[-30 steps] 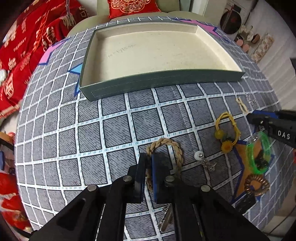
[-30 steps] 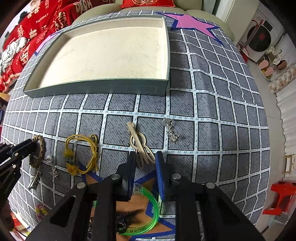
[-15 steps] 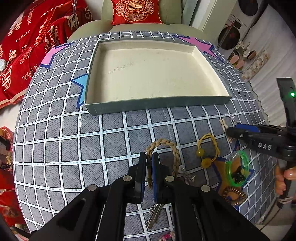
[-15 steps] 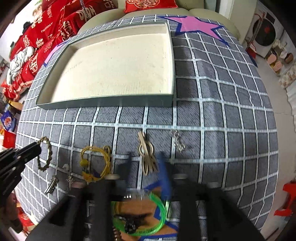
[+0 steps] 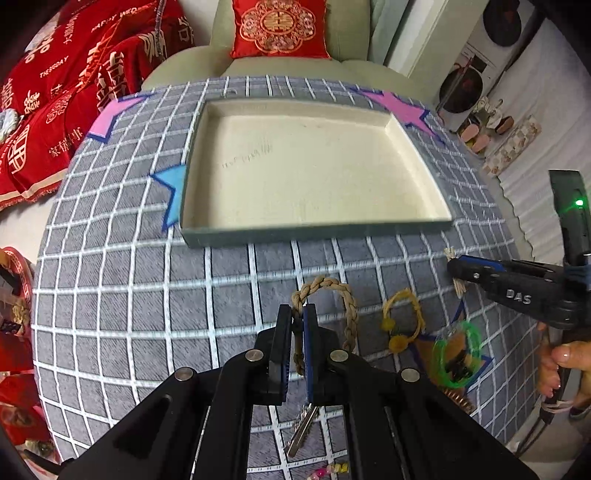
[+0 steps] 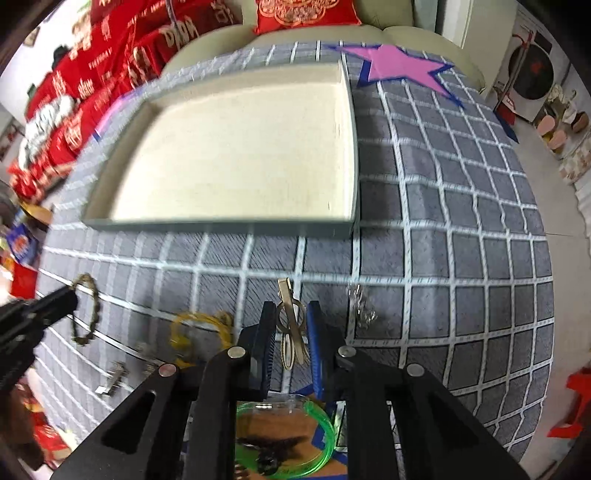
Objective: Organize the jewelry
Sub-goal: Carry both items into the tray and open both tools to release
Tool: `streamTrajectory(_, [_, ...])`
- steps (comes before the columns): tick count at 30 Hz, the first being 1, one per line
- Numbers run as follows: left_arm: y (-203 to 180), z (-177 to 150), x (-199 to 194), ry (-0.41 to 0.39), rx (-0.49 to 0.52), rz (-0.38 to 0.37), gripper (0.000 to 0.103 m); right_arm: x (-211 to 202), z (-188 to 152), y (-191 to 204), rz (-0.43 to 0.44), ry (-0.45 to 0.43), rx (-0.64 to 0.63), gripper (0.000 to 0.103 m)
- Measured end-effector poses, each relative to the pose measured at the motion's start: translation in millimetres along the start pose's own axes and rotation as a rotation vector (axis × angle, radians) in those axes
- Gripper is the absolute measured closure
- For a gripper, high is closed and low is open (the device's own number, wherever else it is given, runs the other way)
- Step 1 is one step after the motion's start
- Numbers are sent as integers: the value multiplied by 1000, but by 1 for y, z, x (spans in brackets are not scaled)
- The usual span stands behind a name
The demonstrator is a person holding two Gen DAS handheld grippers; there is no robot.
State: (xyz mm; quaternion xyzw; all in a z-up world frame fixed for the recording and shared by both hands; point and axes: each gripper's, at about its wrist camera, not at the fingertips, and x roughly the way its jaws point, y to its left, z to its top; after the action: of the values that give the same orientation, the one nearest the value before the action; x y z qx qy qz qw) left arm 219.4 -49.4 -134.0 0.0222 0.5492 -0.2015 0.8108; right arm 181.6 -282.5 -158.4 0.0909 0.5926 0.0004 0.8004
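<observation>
While the left gripper [image 5: 297,314] pinches the braided rope bracelet [image 5: 343,295] above the checked cloth [image 5: 110,295], the right gripper [image 6: 291,314] has its jaws close around the beige hair clip [image 6: 291,325]; whether they touch it is unclear. Farther back sits the big tray [image 5: 314,230] with a cream floor.

Past my tabletop's grey grid cloth [image 5: 122,280] I see a pale green sofa [image 5: 354,33] with a red embroidered cushion [image 5: 279,27], red blankets [image 5: 55,92] at left, and a washing machine [image 5: 476,70] with slippers [image 5: 476,136] at right.
</observation>
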Motion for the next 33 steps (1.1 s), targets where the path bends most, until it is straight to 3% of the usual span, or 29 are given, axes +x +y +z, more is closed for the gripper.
streamTrajectory(7, [-1, 52, -7, -58, -8, -1, 89, -28, 64, -1, 106, -72, 34, 85])
streamTrajectory(17, [-3, 130, 35, -93, -42, 61, 89, -1, 123, 4, 140, -99, 13, 85])
streamTrajectory(23, [3, 153, 80, -50, -82, 107, 89, 36, 149, 6, 150, -66, 23, 85])
streamTrajectory(33, [1, 157, 123, 3, -53, 191, 89, 84, 159, 5, 129, -14, 28, 85])
